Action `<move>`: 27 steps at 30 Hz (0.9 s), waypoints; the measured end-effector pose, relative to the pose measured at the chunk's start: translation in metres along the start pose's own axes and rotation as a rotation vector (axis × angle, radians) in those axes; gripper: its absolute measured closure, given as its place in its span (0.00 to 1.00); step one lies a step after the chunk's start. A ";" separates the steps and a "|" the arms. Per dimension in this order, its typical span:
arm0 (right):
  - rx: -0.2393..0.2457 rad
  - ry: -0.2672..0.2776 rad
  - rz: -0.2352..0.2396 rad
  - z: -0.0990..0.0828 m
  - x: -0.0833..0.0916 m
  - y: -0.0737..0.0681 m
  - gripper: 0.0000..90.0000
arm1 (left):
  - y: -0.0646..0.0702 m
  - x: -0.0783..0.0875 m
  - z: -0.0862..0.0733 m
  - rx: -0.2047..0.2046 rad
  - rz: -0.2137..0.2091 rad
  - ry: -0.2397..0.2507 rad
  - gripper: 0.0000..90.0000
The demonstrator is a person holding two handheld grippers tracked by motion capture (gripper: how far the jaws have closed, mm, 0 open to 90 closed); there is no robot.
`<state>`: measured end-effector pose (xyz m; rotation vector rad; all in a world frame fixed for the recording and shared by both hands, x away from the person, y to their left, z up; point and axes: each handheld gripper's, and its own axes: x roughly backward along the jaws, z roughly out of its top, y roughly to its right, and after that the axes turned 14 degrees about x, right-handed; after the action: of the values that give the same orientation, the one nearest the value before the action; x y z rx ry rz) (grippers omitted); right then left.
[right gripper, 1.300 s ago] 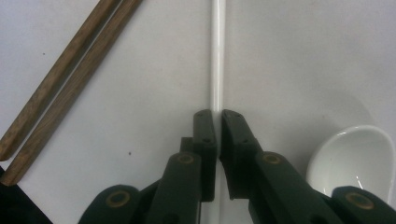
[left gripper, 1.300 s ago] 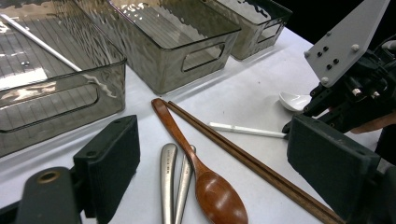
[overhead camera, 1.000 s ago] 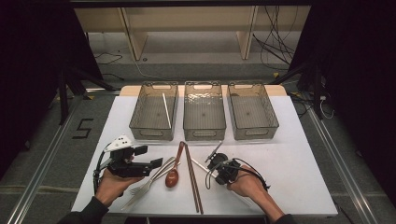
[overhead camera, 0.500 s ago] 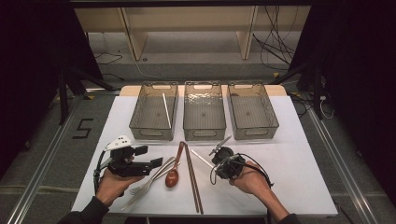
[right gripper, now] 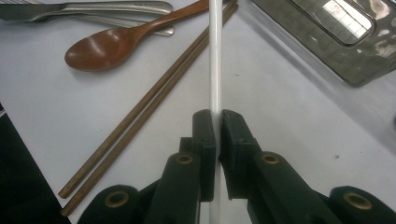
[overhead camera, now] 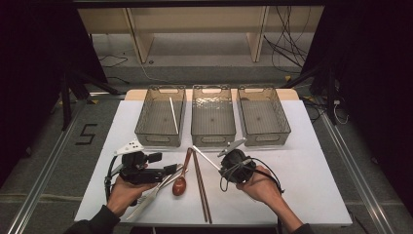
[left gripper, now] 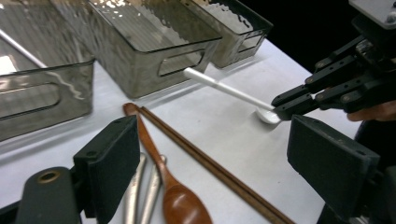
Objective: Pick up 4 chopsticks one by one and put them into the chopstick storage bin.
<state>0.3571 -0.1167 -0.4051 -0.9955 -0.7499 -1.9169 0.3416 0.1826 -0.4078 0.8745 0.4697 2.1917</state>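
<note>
Where dark floor [overhead camera: 48,146] surrounds it, a white table [overhead camera: 311,195] bears three bins [overhead camera: 213,122].

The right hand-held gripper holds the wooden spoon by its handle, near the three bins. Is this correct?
Not quite. The right hand-held gripper is shut on the white plastic spoon, as the right gripper view shows. The wooden spoon lies on the table, untouched.

the white spoon [right gripper: 215,56] runs past the top edge, bowl hidden behind the claw.
</note>
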 end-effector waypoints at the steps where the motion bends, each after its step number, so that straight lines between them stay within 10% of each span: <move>1: 0.004 0.010 -0.005 0.000 0.000 0.000 0.95 | 0.001 -0.002 0.000 0.007 -0.005 -0.002 0.19; 27: -0.020 0.212 -0.014 0.016 0.018 -0.003 0.95 | 0.017 -0.040 0.018 0.151 -0.080 0.007 0.20</move>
<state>0.3537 -0.1100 -0.3822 -0.7850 -0.6183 -2.0079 0.3660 0.1431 -0.4035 0.9117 0.6692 2.1080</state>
